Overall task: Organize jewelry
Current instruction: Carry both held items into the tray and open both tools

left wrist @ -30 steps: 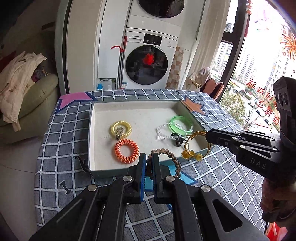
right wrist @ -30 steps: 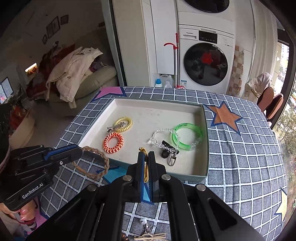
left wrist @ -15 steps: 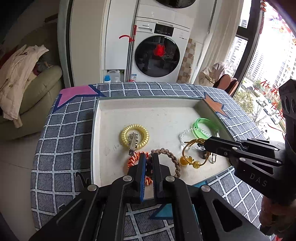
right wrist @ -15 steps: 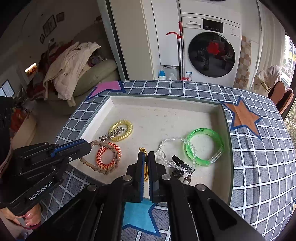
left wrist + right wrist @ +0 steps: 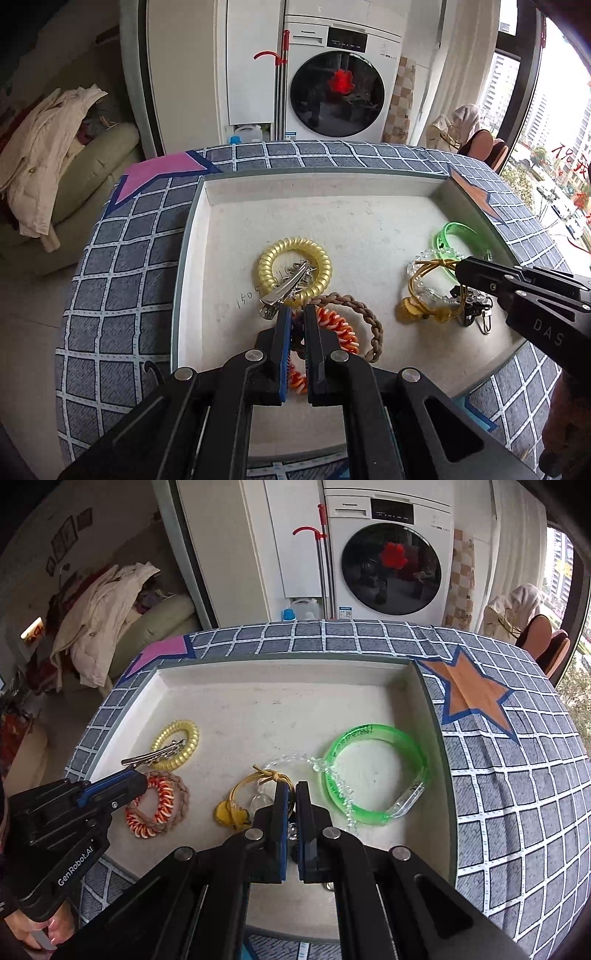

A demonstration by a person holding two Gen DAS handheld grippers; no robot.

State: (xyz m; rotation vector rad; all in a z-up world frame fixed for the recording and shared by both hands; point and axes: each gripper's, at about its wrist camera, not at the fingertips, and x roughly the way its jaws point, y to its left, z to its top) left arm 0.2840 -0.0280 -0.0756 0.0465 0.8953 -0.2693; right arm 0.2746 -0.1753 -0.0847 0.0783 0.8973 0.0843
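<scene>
Now both grippers sit low in the tray [image 5: 192, 258]: left gripper [image 5: 297, 321] pinches the braid [image 5: 371, 325], right gripper [image 5: 290, 801] the gold cord [image 5: 255, 779]. Part fingers gently, lift straight, avoid snagging neighbours.

A round table [image 5: 122, 280] stood covered in a grey cloth checked with white lines, with a pink star patch [image 5: 155, 173] at its far left and an orange star patch [image 5: 469, 694] at its far right. Directly on the cloth sat a shallow rectangular tray [image 5: 280, 661] with a pale, speckled floor and low grey-green walls, taking up most of the tabletop
</scene>
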